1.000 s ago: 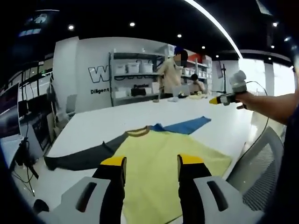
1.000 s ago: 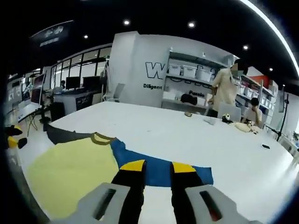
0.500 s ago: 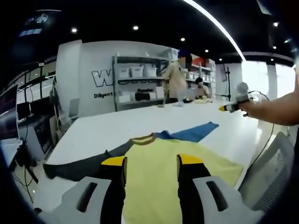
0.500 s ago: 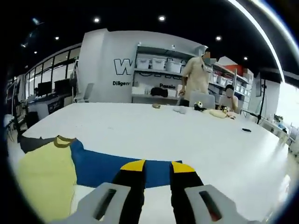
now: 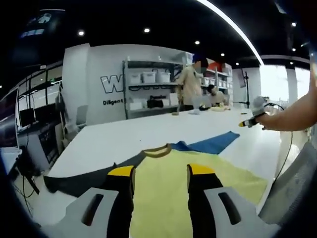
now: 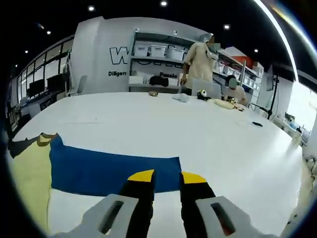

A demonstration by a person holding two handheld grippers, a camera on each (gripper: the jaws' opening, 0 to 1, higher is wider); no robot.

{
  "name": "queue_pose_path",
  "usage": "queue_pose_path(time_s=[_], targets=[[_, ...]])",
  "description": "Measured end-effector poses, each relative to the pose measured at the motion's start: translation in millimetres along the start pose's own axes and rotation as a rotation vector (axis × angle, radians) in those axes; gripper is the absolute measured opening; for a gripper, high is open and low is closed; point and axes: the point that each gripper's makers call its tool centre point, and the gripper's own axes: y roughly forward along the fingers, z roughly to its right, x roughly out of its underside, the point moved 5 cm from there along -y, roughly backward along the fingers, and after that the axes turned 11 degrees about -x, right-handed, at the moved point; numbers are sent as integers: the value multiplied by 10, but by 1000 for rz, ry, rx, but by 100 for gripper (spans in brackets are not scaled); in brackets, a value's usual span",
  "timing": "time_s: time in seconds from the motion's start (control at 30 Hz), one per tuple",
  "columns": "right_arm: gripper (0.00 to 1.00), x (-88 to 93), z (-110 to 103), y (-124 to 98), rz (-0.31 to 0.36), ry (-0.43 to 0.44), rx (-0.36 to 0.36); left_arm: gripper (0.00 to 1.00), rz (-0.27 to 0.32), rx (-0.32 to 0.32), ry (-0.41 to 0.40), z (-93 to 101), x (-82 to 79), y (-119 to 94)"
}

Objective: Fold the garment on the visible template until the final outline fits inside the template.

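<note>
The shirt (image 5: 198, 173) lies flat in the lower centre of the left gripper view, a soft cloth piece with a pale yellow body, an olive ribbed collar (image 5: 157, 149), a dark grey sleeve (image 5: 84, 178) running to the lower left and a blue sleeve (image 5: 214, 143) reaching to the right of centre. In the right gripper view the blue sleeve (image 6: 114, 168) is a long smooth rectangle across the lower left, with the yellow body (image 6: 29, 178) at the left edge. It all rests on a wide, matte white table (image 6: 198, 134).

The left gripper (image 5: 159, 171) rises from the bottom of its view over the yellow body, its black, yellow-tipped jaws spread apart with nothing between them. The right gripper (image 6: 167, 175) has its jaws parted too, tips at the near edge of the blue sleeve, empty. In the left gripper view that gripper (image 5: 253, 118) also shows at the right edge, held in a bare forearm.

Behind the table, a metal shelf (image 5: 148, 91) holds white bins against a white wall with dark lettering, and a person (image 6: 200, 62) in a beige top stands by it
</note>
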Motion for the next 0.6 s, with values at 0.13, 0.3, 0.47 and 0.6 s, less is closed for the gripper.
queue_pose_path(time_s=[0.13, 0.3, 0.47, 0.6], targets=[[14, 97, 72, 150, -39, 11, 12, 40, -10, -4, -5, -19, 30, 12], [13, 184, 235, 372, -75, 40, 31, 40, -27, 3, 14, -7, 80, 37], [13, 218, 304, 522, -96, 47, 35, 40, -54, -4, 16, -30, 145, 69], [14, 220, 313, 601, -102, 60, 30, 40, -68, -12, 20, -45, 177, 76]])
